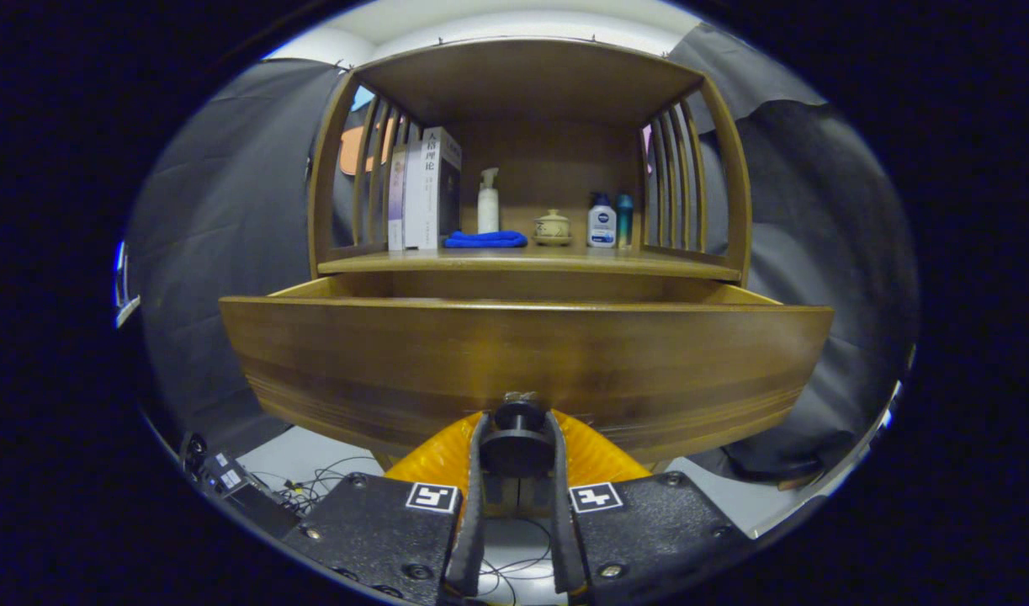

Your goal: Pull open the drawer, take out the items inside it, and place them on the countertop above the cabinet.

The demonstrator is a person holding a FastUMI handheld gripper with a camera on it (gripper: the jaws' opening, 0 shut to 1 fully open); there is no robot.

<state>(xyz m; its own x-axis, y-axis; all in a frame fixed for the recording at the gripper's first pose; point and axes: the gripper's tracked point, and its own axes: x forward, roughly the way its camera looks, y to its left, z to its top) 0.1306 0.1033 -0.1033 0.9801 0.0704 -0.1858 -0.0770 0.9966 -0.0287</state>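
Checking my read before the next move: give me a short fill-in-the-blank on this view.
1. The gripper is shut on the drawer's ____.
2. The drawer is pulled ____.
3. The folded cloth on the countertop is ____ in colour.
4. The books stand to the cloth's ____.

Missing words: knob; open; blue; left

The hand-held gripper (517, 438) points level and straight ahead, its two fingers (474, 505) closed tight (both pads pressing) on the drawer knob (517, 443).

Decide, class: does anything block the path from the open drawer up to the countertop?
Nothing visible does. The gripper jaws clamp the drawer knob; the countertop front edge above the drawer is bare, with items set further back.
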